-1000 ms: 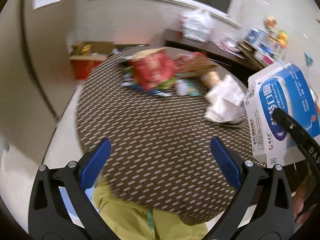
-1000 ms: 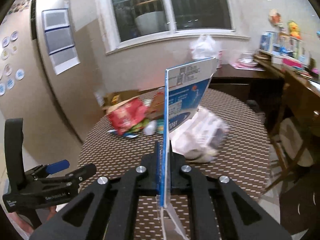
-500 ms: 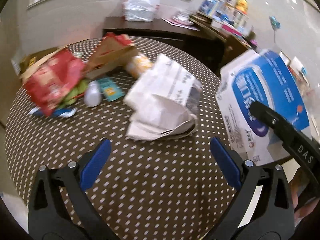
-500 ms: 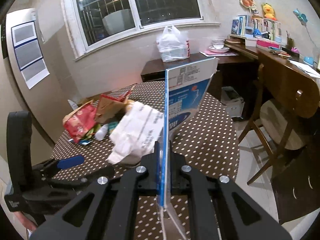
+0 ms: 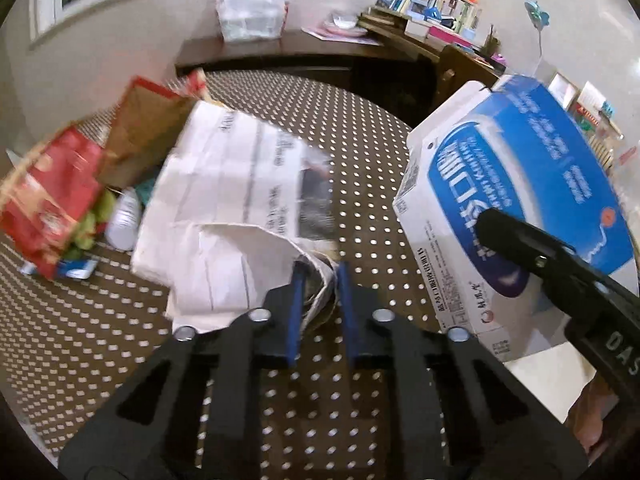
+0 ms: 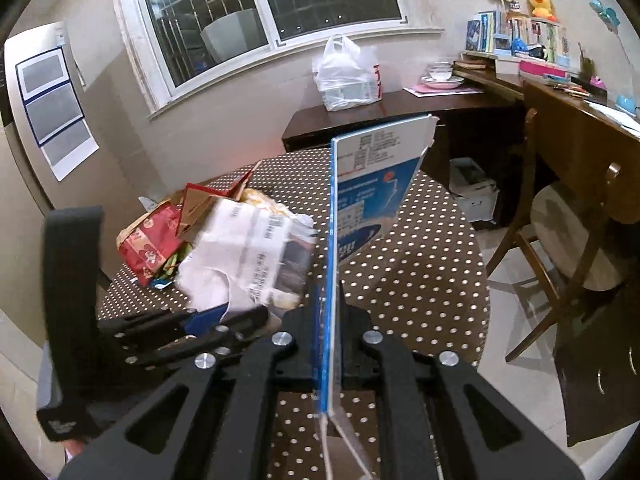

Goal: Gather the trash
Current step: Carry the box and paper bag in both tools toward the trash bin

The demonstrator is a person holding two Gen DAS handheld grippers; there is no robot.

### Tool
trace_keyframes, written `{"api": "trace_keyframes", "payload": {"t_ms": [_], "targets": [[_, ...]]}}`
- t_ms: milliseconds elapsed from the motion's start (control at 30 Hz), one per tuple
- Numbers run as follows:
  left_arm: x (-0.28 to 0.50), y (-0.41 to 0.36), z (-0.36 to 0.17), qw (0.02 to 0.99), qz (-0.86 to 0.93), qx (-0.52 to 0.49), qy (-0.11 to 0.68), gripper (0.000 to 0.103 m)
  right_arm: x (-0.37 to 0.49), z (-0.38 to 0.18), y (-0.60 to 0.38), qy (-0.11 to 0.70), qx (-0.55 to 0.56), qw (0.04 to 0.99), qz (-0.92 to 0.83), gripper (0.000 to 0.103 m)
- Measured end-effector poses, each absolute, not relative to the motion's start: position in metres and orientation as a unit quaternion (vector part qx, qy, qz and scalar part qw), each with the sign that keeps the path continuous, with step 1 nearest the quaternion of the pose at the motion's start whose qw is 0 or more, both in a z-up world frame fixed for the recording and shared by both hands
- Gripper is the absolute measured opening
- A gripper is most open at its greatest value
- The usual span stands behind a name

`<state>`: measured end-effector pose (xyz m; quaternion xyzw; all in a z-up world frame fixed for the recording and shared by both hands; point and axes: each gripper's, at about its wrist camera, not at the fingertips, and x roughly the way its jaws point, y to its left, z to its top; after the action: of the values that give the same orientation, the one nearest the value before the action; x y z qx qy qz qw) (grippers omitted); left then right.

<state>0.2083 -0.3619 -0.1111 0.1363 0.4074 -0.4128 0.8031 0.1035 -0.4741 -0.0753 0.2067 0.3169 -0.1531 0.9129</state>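
Now the left gripper's (image 5: 319, 280) jaws pinch the crumpled newspaper (image 5: 232, 208), the right gripper's (image 6: 330, 320) clamp the blue box (image 6: 370, 188).

One newspaper (image 5: 224, 200), one blue box (image 5: 516, 200), one red bag (image 5: 48, 200), two claws.

White plastic bag (image 6: 347, 76) on dark sideboard (image 6: 400, 108) — wooden chair (image 6: 568, 216) beside

"DAS" on right claw (image 5: 500, 236) handle
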Motion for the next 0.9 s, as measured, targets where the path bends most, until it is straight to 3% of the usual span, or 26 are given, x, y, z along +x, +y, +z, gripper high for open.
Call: {"api": "trace_keyframes", "payload": {"t_ms": [200, 900], "targets": [[0.2, -0.332, -0.09, 0.816, -0.393, 0.121, 0.407, 0.008, 0.106, -0.066, -0.453, 0.31, 0.199, 0.92, -0.131, 0.006], [0.169, -0.187, -0.051, 0.881, -0.285, 0.058, 0.373, 0.007, 0.114, -0.032, -0.33, 0.301, 0.148, 0.942, -0.014, 0.006]]}}
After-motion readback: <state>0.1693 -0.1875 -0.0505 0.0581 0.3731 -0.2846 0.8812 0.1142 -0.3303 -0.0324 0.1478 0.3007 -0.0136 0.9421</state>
